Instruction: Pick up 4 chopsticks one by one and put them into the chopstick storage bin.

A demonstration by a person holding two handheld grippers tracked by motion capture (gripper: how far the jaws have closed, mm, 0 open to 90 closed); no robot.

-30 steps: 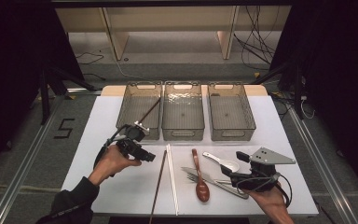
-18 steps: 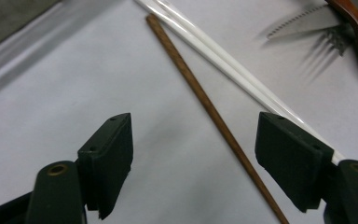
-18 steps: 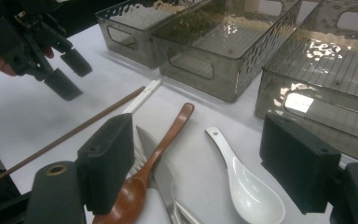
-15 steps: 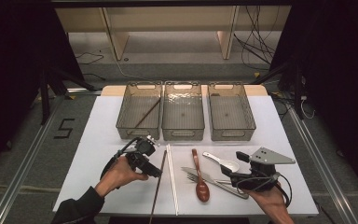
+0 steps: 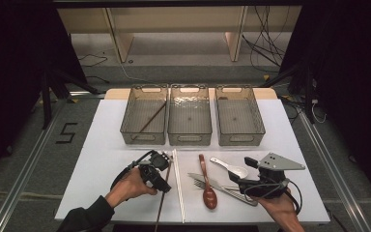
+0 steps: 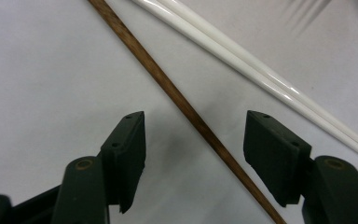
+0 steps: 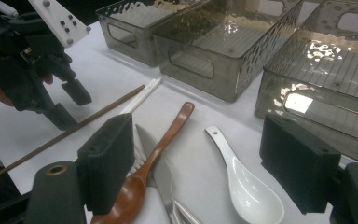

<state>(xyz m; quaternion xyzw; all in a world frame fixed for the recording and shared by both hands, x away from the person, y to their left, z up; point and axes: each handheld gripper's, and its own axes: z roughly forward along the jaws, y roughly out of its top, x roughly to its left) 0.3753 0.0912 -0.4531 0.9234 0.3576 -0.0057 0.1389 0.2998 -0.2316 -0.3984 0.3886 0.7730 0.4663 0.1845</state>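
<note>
White sheeting covers the surface (image 5: 101, 145), and you are in the reach-and-grip step: your left hand-held gripper (image 5: 160, 181) sits low over the brown wooden chopstick (image 6: 182, 105), which lies flat on the surface between its jaws. The jaws have just been closing, yet the pads (image 6: 130, 140) stand clear of the wood on both sides, so nothing is gripped.

Next, I judge, you need to sink the last bit, centre the stick between the pads and close fully. It is thin and lies flat, so the pads must reach right down to the sheet or it may roll away.

Just beside it lies the pair of white chopsticks (image 6: 261, 70), close enough that a jaw could catch them; keep the far pad inside that gap. Its mate, another brown chopstick (image 5: 152, 117), leans in the left bin (image 5: 125, 121), the likely destination, with the middle bin (image 5: 189, 140) and right bin (image 5: 256, 121) alongside.

Your right hand-held gripper (image 7: 198, 156) hangs unclenched and holds nothing, over the wooden spoon (image 7: 161, 144), white spoon (image 7: 247, 186), knife (image 7: 161, 172) and fork (image 5: 198, 183).
</note>
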